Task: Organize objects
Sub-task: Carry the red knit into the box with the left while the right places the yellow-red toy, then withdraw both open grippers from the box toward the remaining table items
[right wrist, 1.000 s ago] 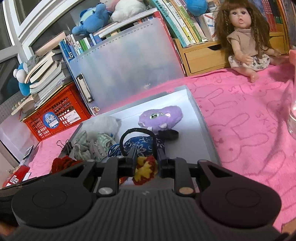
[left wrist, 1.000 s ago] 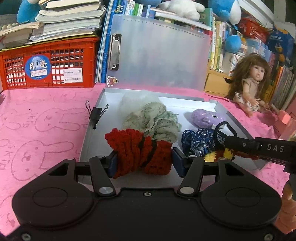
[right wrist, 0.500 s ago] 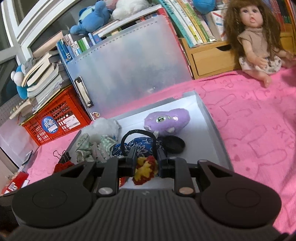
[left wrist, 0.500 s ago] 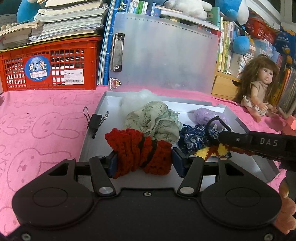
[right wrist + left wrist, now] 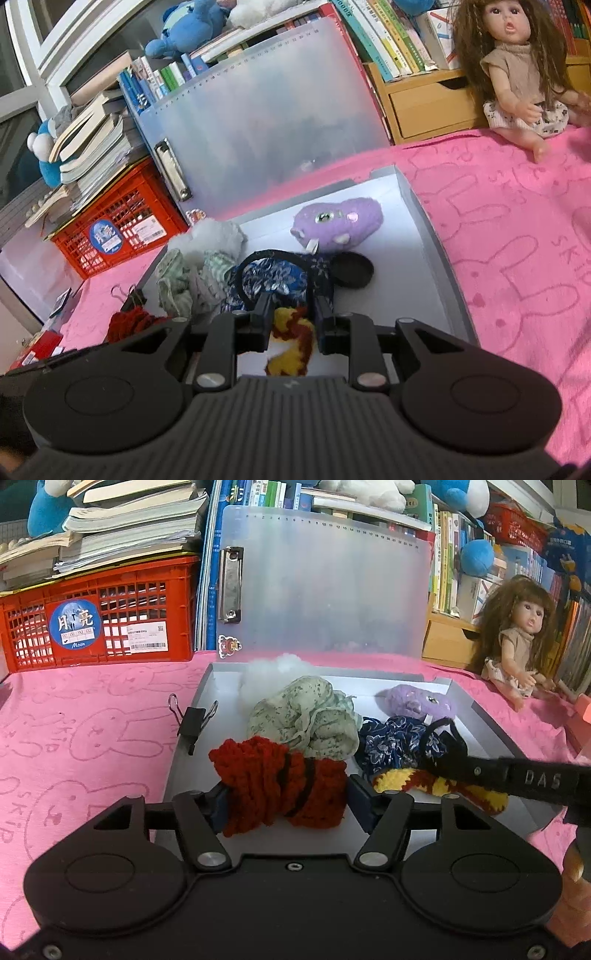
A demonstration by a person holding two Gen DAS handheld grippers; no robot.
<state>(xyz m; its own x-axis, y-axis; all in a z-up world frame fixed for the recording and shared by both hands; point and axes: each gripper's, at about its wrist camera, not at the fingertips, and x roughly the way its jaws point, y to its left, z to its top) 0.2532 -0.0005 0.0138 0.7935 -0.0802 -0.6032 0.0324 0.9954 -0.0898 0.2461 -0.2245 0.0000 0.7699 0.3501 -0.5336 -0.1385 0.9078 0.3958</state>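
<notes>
A grey tray (image 5: 184, 746) lies on the pink cloth. My left gripper (image 5: 286, 794) holds a red crochet piece (image 5: 280, 782) low over the tray's front. Its jaws are opening, and the pads still touch both ends of the piece. My right gripper (image 5: 291, 317) is shut on a yellow and red crochet piece (image 5: 291, 343), with a black hair band (image 5: 273, 258) looped around its fingertips. One right finger (image 5: 524, 779) reaches in from the right in the left wrist view. A green floral cloth (image 5: 306, 720), a blue floral scrunchie (image 5: 391, 742) and a purple plush (image 5: 417, 705) lie in the tray.
A binder clip (image 5: 192, 720) sits on the tray's left wall. A black round lid (image 5: 352, 273) lies by the plush. A frosted clipboard case (image 5: 325, 583) and a red crate (image 5: 99, 616) stand behind. A doll (image 5: 517, 638) sits at the right by bookshelves.
My left jaws stand a little wider around the red crochet piece. Both views have shifted slightly. The right gripper keeps its hold on the yellow and red piece.
</notes>
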